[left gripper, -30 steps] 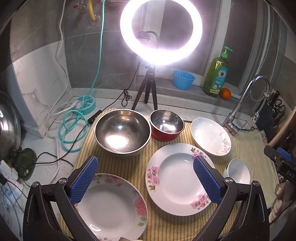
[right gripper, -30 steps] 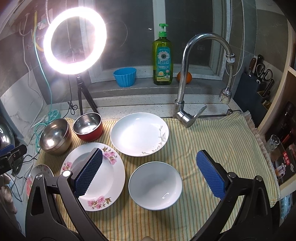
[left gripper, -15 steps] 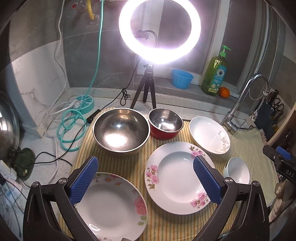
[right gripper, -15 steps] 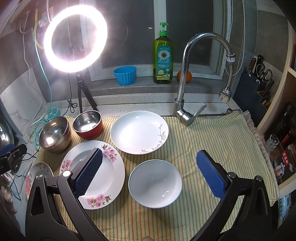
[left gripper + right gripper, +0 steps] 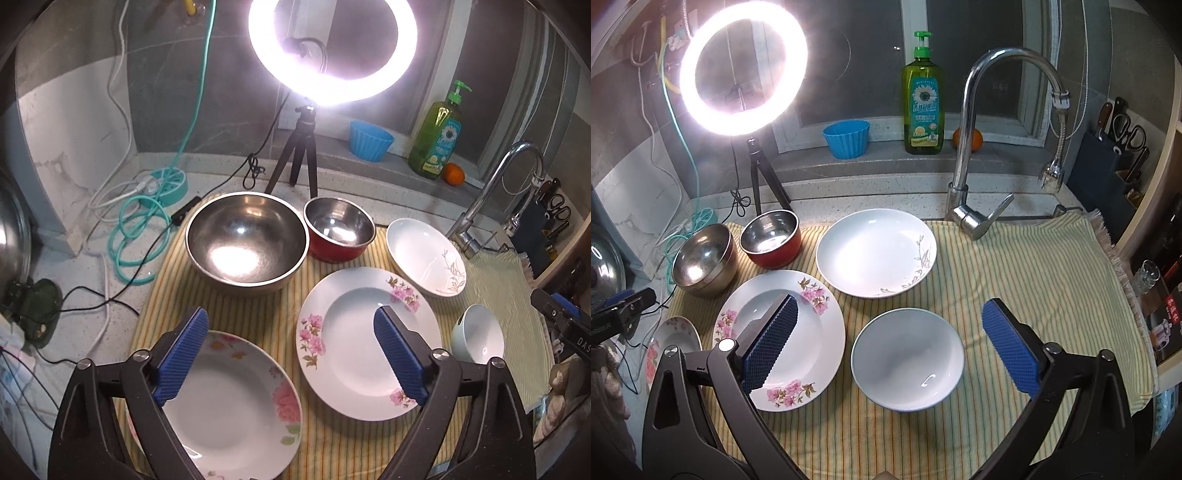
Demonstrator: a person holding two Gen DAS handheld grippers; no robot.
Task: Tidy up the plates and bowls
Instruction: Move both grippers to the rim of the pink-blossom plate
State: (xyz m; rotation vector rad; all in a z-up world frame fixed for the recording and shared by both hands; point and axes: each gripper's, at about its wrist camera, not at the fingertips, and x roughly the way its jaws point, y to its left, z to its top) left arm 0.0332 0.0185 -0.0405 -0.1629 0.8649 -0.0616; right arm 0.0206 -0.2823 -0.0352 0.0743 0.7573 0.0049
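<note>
Both grippers, left (image 5: 291, 352) and right (image 5: 890, 349), spread wide, empty; round glossy plates (image 5: 364, 343) beneath.

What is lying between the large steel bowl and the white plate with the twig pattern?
The red bowl sits between the large steel bowl and the white plate, at the back of the striped cloth. Both wrist views show it.

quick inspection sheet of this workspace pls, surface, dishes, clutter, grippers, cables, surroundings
surface: striped cloth on the counter, flat
job's things: steel bowl, red bowl, sprig plate, pink-flower plate, rose plate, white bowl; all separate, unstacked
clutter: soap bottle, blue cup, orange
grippers: left gripper and right gripper open, empty
cables: teal hose, black cable
surroundings: ring light, faucet, knife block
</note>
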